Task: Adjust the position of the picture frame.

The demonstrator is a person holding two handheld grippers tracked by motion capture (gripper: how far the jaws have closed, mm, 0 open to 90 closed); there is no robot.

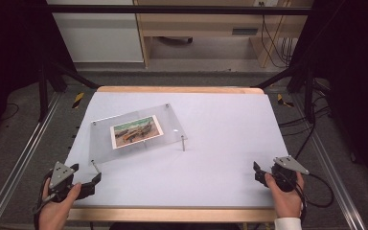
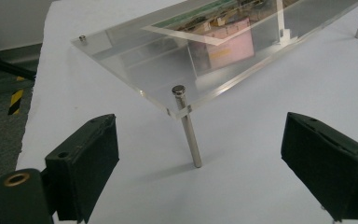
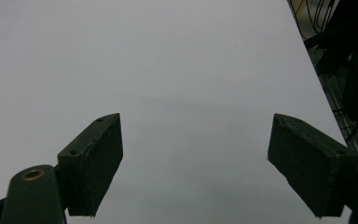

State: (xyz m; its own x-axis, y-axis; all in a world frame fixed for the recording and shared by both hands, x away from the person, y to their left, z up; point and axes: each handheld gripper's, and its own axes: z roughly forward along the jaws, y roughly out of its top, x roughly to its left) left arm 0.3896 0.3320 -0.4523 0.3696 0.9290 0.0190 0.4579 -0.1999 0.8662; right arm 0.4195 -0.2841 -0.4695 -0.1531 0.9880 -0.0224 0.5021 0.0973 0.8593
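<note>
A clear acrylic picture frame [image 1: 103,139] stands on thin metal legs left of the middle of the white table [image 1: 220,143], with a landscape picture [image 1: 136,131] inside it. My left gripper [image 1: 86,173] is held at the table's near-left corner, open, just short of the frame's near-left leg [image 1: 96,166]. In the left gripper view that leg [image 2: 189,133] stands ahead between the open jaws of the left gripper [image 2: 200,140], untouched, under the frame's corner [image 2: 158,79]. My right gripper [image 1: 257,172] is at the near right, open and far from the frame. The right gripper [image 3: 196,128] has bare table [image 3: 168,70] ahead.
The table has a wooden edge at front [image 1: 172,214] and back. Metal rails [image 1: 19,163] run along both sides on the floor. Cables [image 1: 316,191] trail off the right side, and a black crossbar [image 1: 172,9] spans overhead at the back.
</note>
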